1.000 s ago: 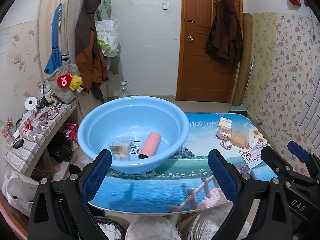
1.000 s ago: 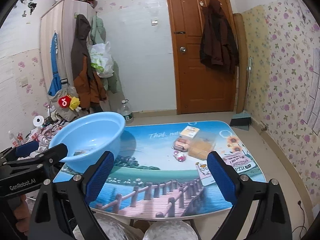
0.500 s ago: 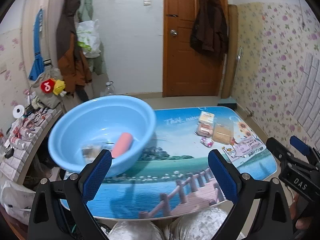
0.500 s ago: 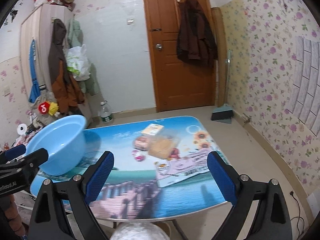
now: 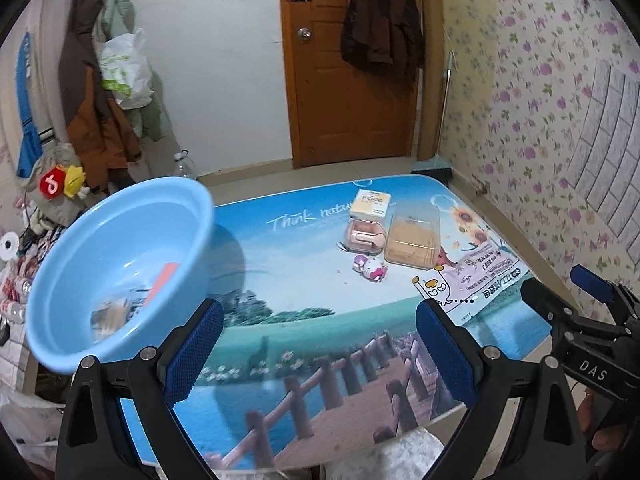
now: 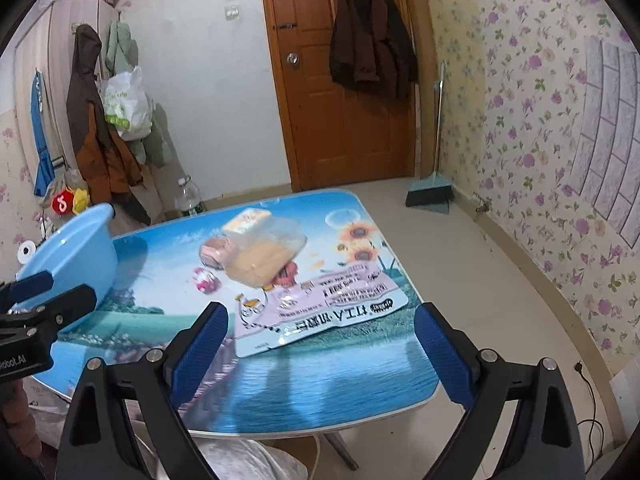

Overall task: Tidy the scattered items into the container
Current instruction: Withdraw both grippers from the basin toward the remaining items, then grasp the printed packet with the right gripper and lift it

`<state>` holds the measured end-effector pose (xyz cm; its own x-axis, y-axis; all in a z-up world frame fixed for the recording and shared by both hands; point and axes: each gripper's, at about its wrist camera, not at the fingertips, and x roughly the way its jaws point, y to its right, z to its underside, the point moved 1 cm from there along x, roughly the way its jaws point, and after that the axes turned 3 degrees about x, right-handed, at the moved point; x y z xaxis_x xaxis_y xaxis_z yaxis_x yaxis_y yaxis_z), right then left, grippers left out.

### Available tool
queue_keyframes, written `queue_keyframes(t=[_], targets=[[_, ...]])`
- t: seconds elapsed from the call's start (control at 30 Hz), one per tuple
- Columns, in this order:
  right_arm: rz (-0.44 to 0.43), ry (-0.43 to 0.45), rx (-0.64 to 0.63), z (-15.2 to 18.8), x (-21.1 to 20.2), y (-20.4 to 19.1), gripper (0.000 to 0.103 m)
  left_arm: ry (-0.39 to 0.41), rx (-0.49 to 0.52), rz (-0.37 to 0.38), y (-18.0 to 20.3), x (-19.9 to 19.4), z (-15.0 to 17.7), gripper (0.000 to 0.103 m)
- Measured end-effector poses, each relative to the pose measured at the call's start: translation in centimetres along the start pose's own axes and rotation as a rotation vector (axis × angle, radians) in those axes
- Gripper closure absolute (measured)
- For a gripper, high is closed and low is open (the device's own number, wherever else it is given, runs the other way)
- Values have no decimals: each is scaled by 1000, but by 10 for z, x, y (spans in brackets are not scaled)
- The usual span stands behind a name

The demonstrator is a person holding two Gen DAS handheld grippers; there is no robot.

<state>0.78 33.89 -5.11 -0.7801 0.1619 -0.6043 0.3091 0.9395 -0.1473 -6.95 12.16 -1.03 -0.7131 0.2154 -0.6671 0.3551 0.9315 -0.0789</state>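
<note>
A small room with floral wallpaper and a wooden door (image 5: 348, 60) holds a low table (image 5: 304, 320) whose top is printed with a lake, a wooden bridge and the words "Think natu…".

Nearest the left-wrist camera, the left gripper (image 5: 320, 344) hangs over the table's near edge with its blue pads wide apart and nothing between them. At 3 o'clock the right gripper (image 5: 576, 300) shows from the side, its body marked "DAS". In its own view the right gripper (image 6: 320, 344) is likewise spread, empty, above the near table edge; the other tool's body at 9 o'clock reads "…obot.AI".

Just beyond, at 2 o'clock, lies a flat pink packet (image 6: 320, 312) with printed characters too distorted to read. Past it sit a small pink-and-white toy figure (image 5: 370, 268), a clear box with tan contents (image 5: 412, 236), a pink case (image 5: 366, 236) and a cream carton (image 5: 372, 204) whose label is blurred.

At 10 o'clock, on the table's left end, stands the blue basin (image 5: 120, 272), holding a pink tube (image 5: 162, 284) and a blurred clear packet (image 5: 110, 316).

Farthest, a dark coat (image 5: 380, 20) hangs on the door.
</note>
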Motion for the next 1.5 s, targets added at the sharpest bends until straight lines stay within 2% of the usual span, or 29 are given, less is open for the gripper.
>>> queue_keyframes(t=[0.23, 0.53, 0.67, 0.97, 1.23, 1.5], targets=[[2, -45, 59, 0, 27, 24, 8, -52, 32, 7, 15, 40, -5, 5], [36, -32, 83, -7, 47, 48, 8, -120, 50, 53, 36, 78, -4, 5], [38, -50, 118, -10, 60, 62, 8, -141, 88, 41, 50, 91, -2, 5], [-10, -71, 154, -16, 78, 75, 8, -196, 140, 14, 66, 111, 1, 5], [-26, -72, 176, -16, 82, 83, 8, -193, 138, -36, 67, 111, -1, 5], [-64, -71, 168, -17, 81, 80, 8, -203, 112, -24, 66, 111, 1, 3]])
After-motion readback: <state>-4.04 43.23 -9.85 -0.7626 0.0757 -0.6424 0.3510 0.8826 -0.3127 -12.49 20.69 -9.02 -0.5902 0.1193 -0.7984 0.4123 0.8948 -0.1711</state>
